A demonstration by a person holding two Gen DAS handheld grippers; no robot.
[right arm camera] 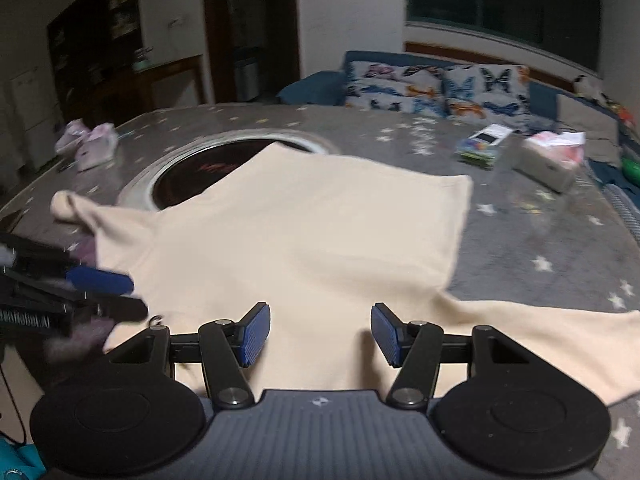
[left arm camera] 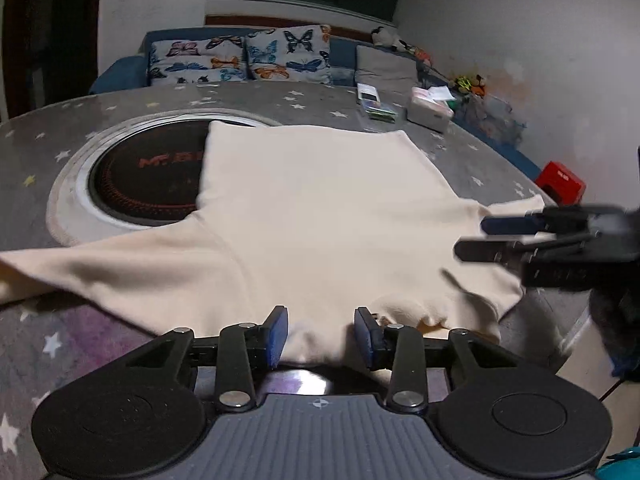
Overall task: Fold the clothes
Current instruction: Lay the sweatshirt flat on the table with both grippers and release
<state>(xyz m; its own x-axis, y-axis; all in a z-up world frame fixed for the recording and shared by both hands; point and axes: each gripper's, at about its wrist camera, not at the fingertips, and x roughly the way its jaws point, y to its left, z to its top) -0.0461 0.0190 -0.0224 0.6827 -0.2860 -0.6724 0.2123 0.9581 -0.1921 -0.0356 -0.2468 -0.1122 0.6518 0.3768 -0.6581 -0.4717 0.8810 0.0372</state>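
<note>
A cream shirt (left arm camera: 320, 216) lies spread flat on the grey star-patterned table (left arm camera: 280, 100), its far edge over a round black cooktop (left arm camera: 148, 184). My left gripper (left arm camera: 320, 334) is open, its jaws on either side of the shirt's near edge. My right gripper (left arm camera: 472, 236) shows in the left wrist view, open, over the shirt's right sleeve. In the right wrist view the shirt (right arm camera: 320, 224) fills the middle; my right gripper (right arm camera: 320, 332) is open above its near edge, and my left gripper (right arm camera: 128, 296) is at the left, open.
A tissue box (left arm camera: 430, 110) and small packets (left arm camera: 374, 100) sit at the table's far right. Small pink items (right arm camera: 90, 144) lie at the far left. A blue sofa with butterfly cushions (left arm camera: 240, 58) stands behind. A red box (left arm camera: 562, 182) is off the right edge.
</note>
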